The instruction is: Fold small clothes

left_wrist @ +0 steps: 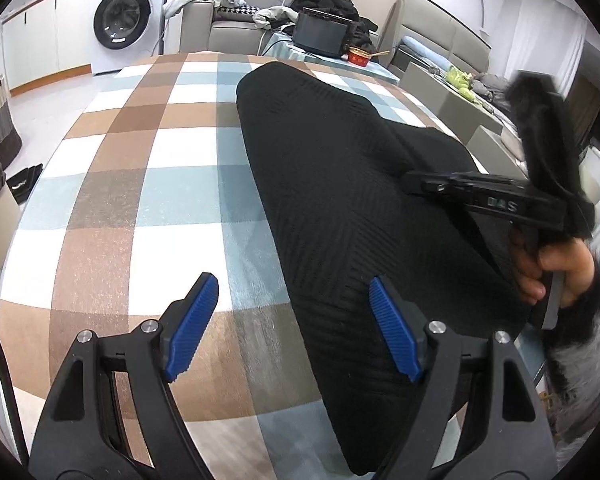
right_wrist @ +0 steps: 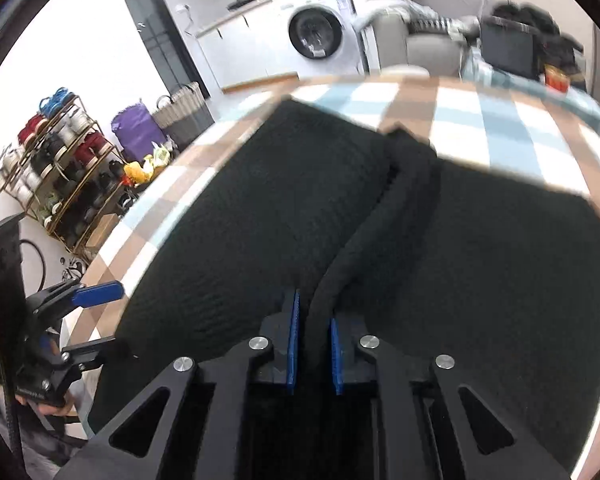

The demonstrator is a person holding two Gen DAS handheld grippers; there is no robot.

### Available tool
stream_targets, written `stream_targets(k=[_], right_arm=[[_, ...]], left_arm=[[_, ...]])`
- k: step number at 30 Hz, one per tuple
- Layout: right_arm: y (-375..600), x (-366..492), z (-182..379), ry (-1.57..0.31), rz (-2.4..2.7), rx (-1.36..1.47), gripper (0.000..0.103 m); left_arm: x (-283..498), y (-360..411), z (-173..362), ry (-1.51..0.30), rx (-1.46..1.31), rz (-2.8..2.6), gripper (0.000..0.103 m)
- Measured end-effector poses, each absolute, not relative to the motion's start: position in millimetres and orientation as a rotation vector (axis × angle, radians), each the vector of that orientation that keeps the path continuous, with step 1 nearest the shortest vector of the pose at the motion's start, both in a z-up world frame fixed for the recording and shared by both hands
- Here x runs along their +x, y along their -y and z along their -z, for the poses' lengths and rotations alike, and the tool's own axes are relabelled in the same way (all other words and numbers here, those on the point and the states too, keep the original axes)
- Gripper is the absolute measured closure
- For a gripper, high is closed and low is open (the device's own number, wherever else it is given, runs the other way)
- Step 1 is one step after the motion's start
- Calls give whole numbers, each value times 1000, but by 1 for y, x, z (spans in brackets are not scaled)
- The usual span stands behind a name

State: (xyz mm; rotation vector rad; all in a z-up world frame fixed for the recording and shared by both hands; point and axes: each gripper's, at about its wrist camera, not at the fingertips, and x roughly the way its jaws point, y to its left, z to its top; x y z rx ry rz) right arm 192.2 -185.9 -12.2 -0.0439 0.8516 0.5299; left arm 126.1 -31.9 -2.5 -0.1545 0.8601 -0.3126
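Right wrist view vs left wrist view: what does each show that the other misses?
Right wrist only: the right gripper shut on a rolled edge of the black garment, plus a shoe rack.
Left wrist only: the left gripper open above the checked tablecloth, holding nothing, with one finger over the cloth.
Both: the garment, the tablecloth, the washing machine.

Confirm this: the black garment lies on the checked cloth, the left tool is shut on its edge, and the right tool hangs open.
Sides are swapped. The right tool is shut on a fold of the black garment, as the right wrist view shows. The left tool is open, per the left wrist view. The garment does lie on the checked cloth.
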Motion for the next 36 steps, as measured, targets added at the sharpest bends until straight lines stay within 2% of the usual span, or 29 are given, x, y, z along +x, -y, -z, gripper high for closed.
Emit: stream_targets(k=[5,9,11,14,16,17,23,26,27,29,31,36], right_arm=[[220,158,-41,-744,-454,-52,92],[262,177,-2,-896,-284,-51,90],[290,191,28,-997,-283,58,86],[310,184,25,-971,-299,152,78],[318,171,16,-935,-272,129,65],[323,168,15,-925,-253,122,62],[346,123,11,-891,-144,131,61],[361,112,17,-891,-142,190,61],[362,111,18,-886,-149,202,64],[359,114,24,-891,-161,210,70],[351,117,29,-899,-178,186,82],[325,124,37,-914,-201,159,85]], left_arm=[[128,31,-14,-844,-183,353,27],[134,45,-16,-844,-169,384,25],[141,54,-9,-868,-157,386,25],[149,68,1,-898,-132,397,25],[153,75,6,-907,-121,391,25],[156,76,8,-907,-131,394,25],[181,81,18,-916,-217,413,27],[192,88,22,-909,-248,443,47],[194,91,22,-905,-236,443,58],[198,95,22,-906,-223,420,66],[200,93,22,-900,-245,417,77],[198,80,19,-887,-262,411,85]])
